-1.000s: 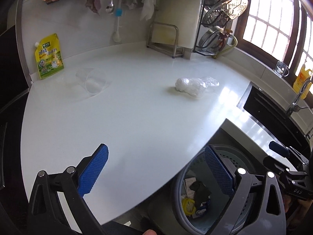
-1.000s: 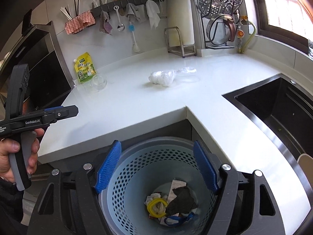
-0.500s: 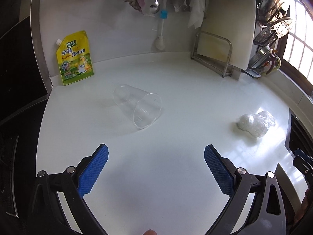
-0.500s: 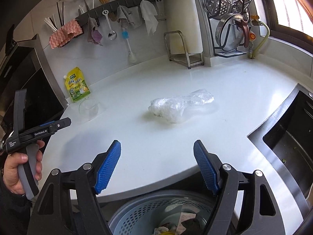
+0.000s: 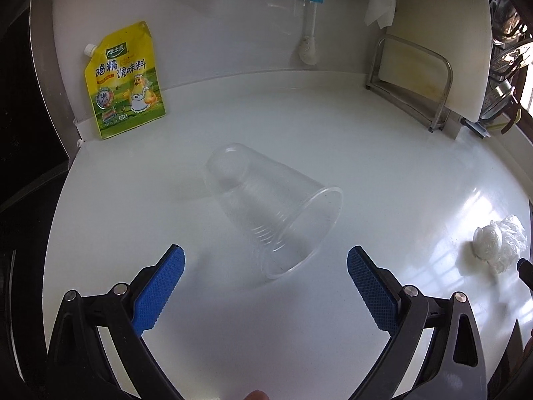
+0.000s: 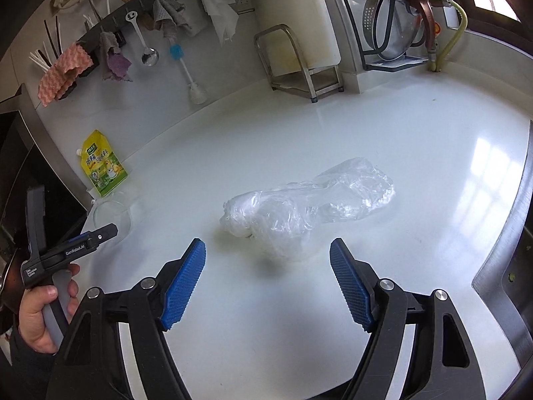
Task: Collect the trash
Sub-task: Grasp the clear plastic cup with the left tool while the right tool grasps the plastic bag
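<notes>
A clear plastic cup (image 5: 273,210) lies on its side on the white counter (image 5: 383,173), its mouth turned toward me. My left gripper (image 5: 265,260) is open just short of that mouth, nothing between its blue pads. A crumpled clear plastic bag (image 6: 306,206) lies mid-counter in the right wrist view. My right gripper (image 6: 268,253) stands open just in front of it, not touching. The same bag (image 5: 499,243) shows at the right edge of the left wrist view. The cup (image 6: 111,215) also appears beside the left gripper (image 6: 66,253), held in a hand (image 6: 36,316).
A yellow seasoning pouch (image 5: 123,80) leans on the back wall at the left. A cutting board in a metal stand (image 6: 299,60) and a rack of steel pans (image 6: 396,23) stand at the back. Utensils and cloths hang on a wall rail (image 6: 143,23). The sink edge (image 6: 506,233) runs along the right.
Both grippers moved forward from above the trash basket over the counter. The cup now lies close before the left gripper, the bag close before the right. The basket has left view.
</notes>
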A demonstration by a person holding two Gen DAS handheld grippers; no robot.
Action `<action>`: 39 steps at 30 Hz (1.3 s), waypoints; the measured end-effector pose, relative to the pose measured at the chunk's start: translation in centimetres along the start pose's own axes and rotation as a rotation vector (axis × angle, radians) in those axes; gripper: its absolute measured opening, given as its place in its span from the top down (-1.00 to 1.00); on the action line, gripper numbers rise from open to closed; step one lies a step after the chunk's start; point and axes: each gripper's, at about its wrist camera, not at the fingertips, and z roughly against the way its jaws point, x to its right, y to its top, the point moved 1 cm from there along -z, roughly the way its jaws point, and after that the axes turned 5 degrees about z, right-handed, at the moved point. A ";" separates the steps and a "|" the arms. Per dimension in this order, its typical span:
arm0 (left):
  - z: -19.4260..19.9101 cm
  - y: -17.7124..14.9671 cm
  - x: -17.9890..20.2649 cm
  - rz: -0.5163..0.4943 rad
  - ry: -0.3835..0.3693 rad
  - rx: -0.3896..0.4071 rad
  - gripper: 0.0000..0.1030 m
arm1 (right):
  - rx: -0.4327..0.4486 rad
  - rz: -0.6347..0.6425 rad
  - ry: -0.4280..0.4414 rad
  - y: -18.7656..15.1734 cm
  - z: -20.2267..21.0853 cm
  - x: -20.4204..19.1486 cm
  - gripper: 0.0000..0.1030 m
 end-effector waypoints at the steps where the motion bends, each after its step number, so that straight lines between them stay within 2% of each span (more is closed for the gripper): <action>1: -0.3 0.2 -0.2 0.008 0.003 -0.002 -0.84 | -0.010 0.001 -0.001 0.1 -0.6 -0.1 -0.43; 4: -1.1 0.6 -0.7 0.021 0.010 -0.019 -0.69 | -0.022 0.008 -0.016 0.4 -1.9 -0.3 -0.43; 6: -1.5 0.9 -0.8 0.017 0.016 -0.026 -0.36 | -0.019 0.006 -0.036 0.7 -2.4 -0.4 -0.43; 10: -1.5 1.2 -1.1 0.024 0.001 -0.011 -0.02 | -0.033 0.017 -0.042 1.5 -3.6 -0.6 -0.43; 11: -1.5 1.2 -1.0 0.019 -0.008 -0.009 0.19 | -0.040 0.029 -0.043 1.5 -3.9 -0.8 -0.38; 12: -1.6 1.3 -1.0 0.018 -0.024 -0.015 0.41 | -0.047 0.038 -0.041 1.6 -4.2 -1.0 -0.13; 13: -1.7 1.2 -0.9 0.016 -0.039 -0.025 0.52 | -0.055 0.044 -0.024 1.5 -4.4 -1.1 0.06; 14: -1.7 1.1 -0.8 0.013 -0.052 -0.029 0.79 | -0.059 0.049 -0.005 1.5 -4.5 -1.3 0.40; 15: -1.6 1.1 -0.7 0.013 -0.060 -0.020 0.88 | -0.055 0.052 0.003 1.4 -4.5 -1.6 0.54; 18: -0.3 1.3 -0.3 -0.005 -0.068 0.045 0.91 | -0.037 0.062 0.025 1.2 -4.1 -2.2 0.72; 21: 0.1 1.2 -0.1 -0.002 -0.090 0.052 0.91 | -0.006 0.077 0.037 1.2 -3.3 -2.9 0.77; 30: 1.9 0.5 0.4 0.001 -0.137 0.087 0.90 | 0.047 0.098 0.051 1.3 0.5 -3.4 0.77; 39: 7.2 -2.0 2.3 -0.069 -0.189 0.194 0.90 | 0.075 0.116 0.064 -1.1 6.2 -4.4 0.77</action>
